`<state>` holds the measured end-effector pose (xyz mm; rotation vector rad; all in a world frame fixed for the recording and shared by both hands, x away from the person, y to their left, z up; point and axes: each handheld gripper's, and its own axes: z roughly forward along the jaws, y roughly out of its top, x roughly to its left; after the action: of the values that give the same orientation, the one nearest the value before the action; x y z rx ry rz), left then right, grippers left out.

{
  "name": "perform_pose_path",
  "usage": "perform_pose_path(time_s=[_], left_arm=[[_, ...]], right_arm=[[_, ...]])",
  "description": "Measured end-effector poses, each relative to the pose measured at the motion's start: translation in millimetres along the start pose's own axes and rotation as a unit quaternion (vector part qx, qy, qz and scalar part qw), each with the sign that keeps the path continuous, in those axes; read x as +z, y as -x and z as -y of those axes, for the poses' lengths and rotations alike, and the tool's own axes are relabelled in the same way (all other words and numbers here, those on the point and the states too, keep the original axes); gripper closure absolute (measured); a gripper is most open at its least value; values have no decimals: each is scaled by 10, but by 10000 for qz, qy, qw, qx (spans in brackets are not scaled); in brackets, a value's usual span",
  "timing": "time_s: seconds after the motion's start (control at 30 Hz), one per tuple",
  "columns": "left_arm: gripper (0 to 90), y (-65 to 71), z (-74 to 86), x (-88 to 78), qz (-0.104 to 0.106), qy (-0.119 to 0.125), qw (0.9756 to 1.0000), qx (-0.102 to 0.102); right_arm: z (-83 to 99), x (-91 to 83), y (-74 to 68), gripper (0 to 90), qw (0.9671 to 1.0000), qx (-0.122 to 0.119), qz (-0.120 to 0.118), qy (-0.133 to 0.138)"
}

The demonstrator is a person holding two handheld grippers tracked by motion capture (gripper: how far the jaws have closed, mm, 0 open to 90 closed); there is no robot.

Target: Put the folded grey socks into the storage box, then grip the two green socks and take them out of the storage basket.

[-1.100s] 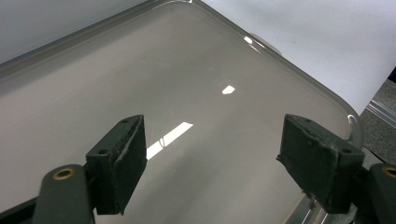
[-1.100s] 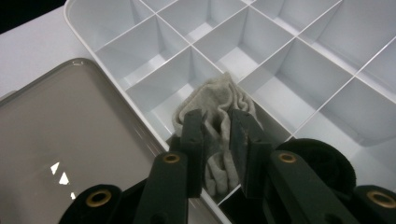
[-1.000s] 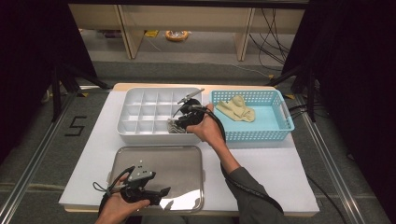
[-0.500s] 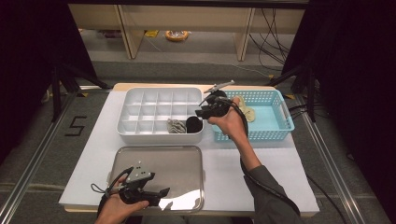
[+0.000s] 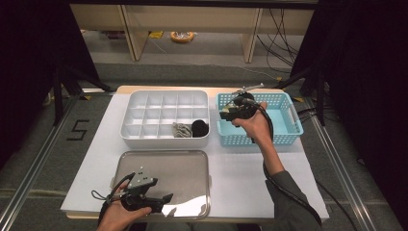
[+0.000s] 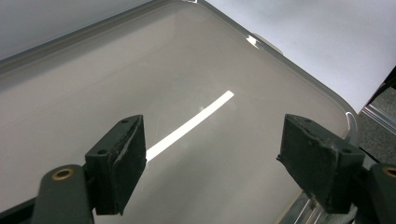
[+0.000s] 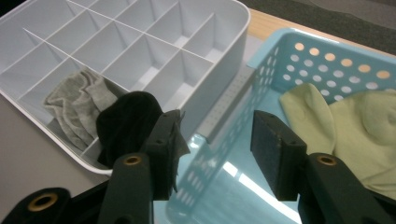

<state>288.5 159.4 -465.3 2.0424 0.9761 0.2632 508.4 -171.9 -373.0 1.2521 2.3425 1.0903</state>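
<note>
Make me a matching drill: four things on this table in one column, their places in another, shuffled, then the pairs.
1. black sock
2. yellow-green sock
3. left gripper
4. grey sock

a. in the blue basket
b. over the metal tray
c. front corner compartment of the white divided box
d. compartment beside that corner

Pairs: 1-c, 2-a, 3-b, 4-d

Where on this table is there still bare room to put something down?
The metal tray is bare beyond the left tongs. White table lies free right of it, below the blue basket. Most compartments of the divided box are empty; its front right corner holds a grey sock and a black sock.
</note>
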Motion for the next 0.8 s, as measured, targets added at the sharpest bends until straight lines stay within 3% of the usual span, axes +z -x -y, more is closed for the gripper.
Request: perform_pose_path(time_s=[0.03, 0.17, 0.3, 0.33, 0.43, 0.5, 0.6, 0.63, 0.67, 0.8], left_arm=[[220, -5, 1, -7, -10, -22, 10000, 43], [220, -8, -9, -26, 31, -35, 10000, 85], [219, -1, -3, -33, -29, -10, 10000, 59], [219, -10, -3, -37, 12, -47, 10000, 70], [219, -5, 5, -25, -21, 37, 10000, 25], [219, -20, -1, -41, -31, -43, 9999, 97], [219, -27, -2, -39, -82, -5, 9999, 94], [219, -30, -3, -42, -63, -28, 9999, 103], [219, -26, -1, -37, -87, -5, 9999, 85], [219, -14, 0, -27, -70, 5, 9999, 77]], right_arm=[[16, -21, -19, 525, 9996, 278, 26, -82], [40, -60, 84, 511, 9998, 183, 69, 71], [31, -108, 172, 479, 9994, 287, 147, 118], [29, -119, 167, 475, 9988, 449, 164, 86], [29, -117, 229, 467, 9991, 373, 162, 86], [33, -110, 263, 444, 9978, 613, 206, -137], [42, -78, 311, 444, 9973, 681, 237, -136], [40, -62, 361, 448, 9982, 535, 267, -87], [34, -65, 337, 454, 9959, 825, 280, -224], [18, -11, 458, 496, 9970, 585, 372, -341]])
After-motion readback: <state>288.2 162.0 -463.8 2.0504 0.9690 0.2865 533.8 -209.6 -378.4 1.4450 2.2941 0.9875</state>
